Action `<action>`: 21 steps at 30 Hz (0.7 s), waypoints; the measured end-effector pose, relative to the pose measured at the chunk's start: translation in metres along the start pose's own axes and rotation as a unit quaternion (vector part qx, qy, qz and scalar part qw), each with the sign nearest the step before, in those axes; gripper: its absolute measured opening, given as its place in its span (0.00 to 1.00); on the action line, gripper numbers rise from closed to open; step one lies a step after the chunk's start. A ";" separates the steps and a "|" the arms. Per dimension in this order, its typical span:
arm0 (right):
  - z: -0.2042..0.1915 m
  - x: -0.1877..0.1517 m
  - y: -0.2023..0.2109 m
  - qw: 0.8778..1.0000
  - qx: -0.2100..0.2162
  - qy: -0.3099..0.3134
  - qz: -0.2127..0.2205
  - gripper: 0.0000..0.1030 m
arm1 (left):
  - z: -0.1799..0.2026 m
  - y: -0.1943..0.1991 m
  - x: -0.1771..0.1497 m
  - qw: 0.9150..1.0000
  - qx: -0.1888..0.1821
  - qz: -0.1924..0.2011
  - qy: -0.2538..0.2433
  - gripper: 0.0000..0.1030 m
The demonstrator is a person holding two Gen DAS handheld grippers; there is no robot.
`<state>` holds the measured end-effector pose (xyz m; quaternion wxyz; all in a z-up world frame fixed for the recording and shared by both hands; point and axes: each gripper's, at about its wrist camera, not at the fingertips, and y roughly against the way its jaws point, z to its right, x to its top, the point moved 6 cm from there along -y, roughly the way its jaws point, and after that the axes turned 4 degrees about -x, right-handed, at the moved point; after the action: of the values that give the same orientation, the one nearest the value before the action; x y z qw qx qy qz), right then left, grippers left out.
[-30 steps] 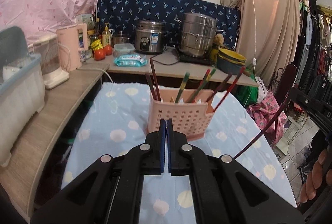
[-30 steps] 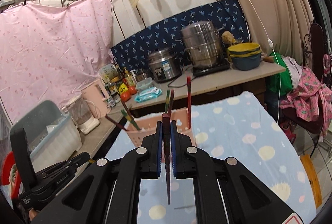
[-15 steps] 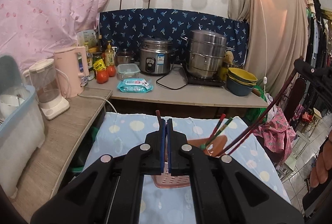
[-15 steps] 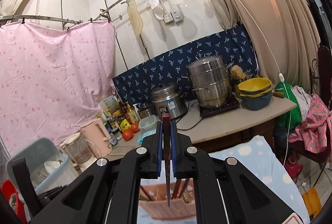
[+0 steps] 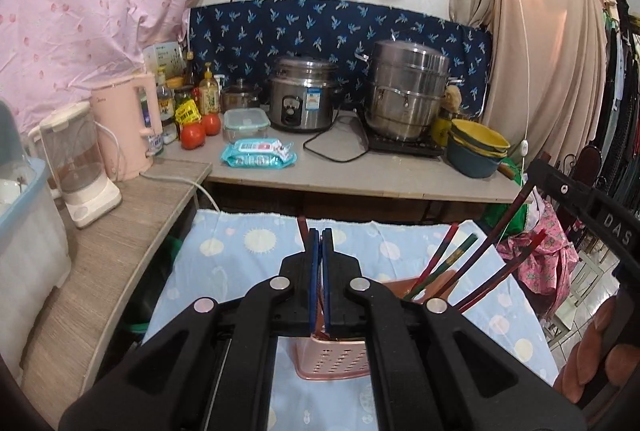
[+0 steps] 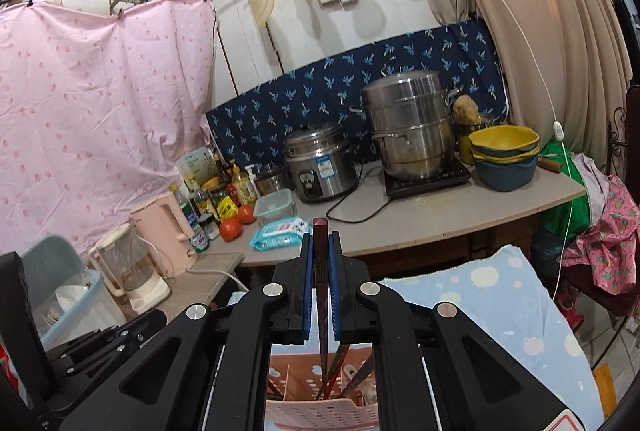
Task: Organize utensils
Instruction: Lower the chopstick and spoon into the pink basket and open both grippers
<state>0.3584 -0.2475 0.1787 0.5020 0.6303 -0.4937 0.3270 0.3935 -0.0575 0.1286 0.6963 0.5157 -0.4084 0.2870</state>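
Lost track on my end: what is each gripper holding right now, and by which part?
The right gripper clamps a dark red chopstick near its thick top end, tip hanging over the pink basket. The left gripper is shut, nothing visibly held.

You have a pink perforated utensil basket standing upright on the blue spotted tablecloth, with a divider splitting its inside into compartments. Several chopsticks stand in the basket, dark red ones and a green-and-red patterned one, all leaning out toward its right side in the left wrist view; which compartment each sits in you cannot tell from here. One more dark red chopstick is upright directly above the basket, its square butt end up and its tapered tip pointing down, level with the basket's open top among the others. Whether that tip touches the basket is not clear.
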 end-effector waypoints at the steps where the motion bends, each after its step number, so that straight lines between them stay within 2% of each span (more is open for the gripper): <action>1: 0.000 -0.004 -0.003 1.000 -0.001 0.002 -0.004 0.07 | -0.001 -0.004 -0.002 1.000 0.001 -0.004 0.002 0.01; 7: -0.002 -0.021 -0.014 1.000 -0.004 0.014 -0.025 0.08 | -0.009 -0.013 -0.010 1.000 0.004 -0.015 0.022 0.03; 10: 0.003 -0.024 -0.012 1.000 -0.006 0.011 -0.025 0.15 | -0.013 -0.014 -0.011 0.999 0.008 -0.017 0.028 0.09; 12: 0.004 -0.026 -0.012 1.000 -0.008 0.012 -0.026 0.19 | -0.015 -0.013 -0.013 0.999 0.011 -0.016 0.029 0.19; 14: 0.004 -0.028 -0.010 1.000 -0.009 0.012 -0.026 0.22 | -0.015 -0.010 -0.015 0.999 0.017 -0.012 0.026 0.22; 21: 0.008 -0.038 0.000 0.999 -0.013 0.018 -0.029 0.23 | -0.012 -0.002 -0.024 0.999 0.018 -0.014 0.022 0.22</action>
<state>0.3470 -0.2445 0.1421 0.5282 0.6318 -0.4701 0.3176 0.3865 -0.0460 0.1051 0.6998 0.5275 -0.3804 0.2953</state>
